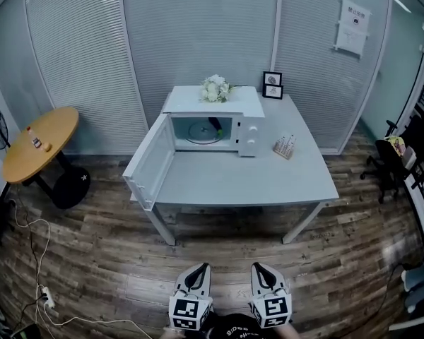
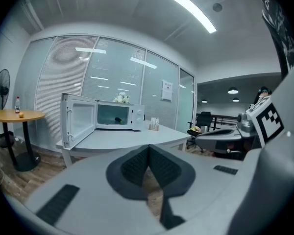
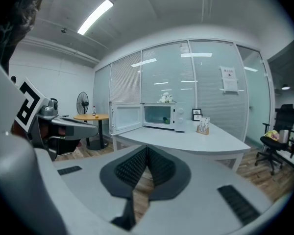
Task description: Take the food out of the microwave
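Inside the microwave [image 1: 249, 134], on its turntable, lies the food [image 1: 216, 126], a dark item with a green part. The door [image 1: 150, 162] hangs wide open to the left. The microwave stands on a grey table [image 1: 268, 182] with flowers [image 1: 215, 89] on top. Well short of the table, above the wood floor, the left gripper [image 1: 201, 268] and right gripper [image 1: 258, 268] sit side by side, jaws closed together on nothing.

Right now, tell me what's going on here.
A person holds a left gripper and a right gripper, both shut and empty, low in the head view and well short of the grey table. The microwave on it stands with its door swung open, and a dark food item sits inside on the turntable. Nothing has been taken out yet.
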`<act>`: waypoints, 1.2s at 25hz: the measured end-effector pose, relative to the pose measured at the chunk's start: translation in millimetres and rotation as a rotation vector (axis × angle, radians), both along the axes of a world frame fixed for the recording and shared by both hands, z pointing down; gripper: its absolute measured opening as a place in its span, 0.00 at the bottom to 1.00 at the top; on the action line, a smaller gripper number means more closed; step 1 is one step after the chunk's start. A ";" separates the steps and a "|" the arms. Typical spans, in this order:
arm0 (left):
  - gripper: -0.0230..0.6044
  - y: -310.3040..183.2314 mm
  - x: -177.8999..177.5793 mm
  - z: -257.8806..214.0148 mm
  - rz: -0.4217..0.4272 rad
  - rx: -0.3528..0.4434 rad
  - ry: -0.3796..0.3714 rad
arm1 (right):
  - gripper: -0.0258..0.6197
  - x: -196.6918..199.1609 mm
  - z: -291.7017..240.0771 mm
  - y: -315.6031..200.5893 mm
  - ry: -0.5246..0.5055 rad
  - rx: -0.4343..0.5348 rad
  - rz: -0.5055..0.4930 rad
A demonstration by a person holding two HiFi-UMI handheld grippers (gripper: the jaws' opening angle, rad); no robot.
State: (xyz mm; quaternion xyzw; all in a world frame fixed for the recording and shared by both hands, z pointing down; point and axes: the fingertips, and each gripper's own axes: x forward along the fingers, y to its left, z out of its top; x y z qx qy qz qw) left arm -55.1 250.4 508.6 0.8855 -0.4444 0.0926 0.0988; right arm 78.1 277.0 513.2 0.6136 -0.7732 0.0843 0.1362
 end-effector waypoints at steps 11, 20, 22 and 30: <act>0.05 -43.0 -23.9 2.1 0.057 0.000 0.011 | 0.05 -27.0 6.4 -27.0 0.004 -0.014 0.058; 0.05 -67.3 -16.5 11.0 0.023 -0.009 0.004 | 0.05 -14.7 16.8 -62.4 -0.014 -0.032 0.039; 0.05 -79.6 -17.2 11.7 0.001 -0.006 -0.005 | 0.04 -12.7 15.6 -78.3 -0.013 -0.028 0.020; 0.05 -136.5 -13.9 3.9 -0.075 0.000 -0.020 | 0.05 -3.7 19.1 -145.1 -0.036 -0.034 -0.045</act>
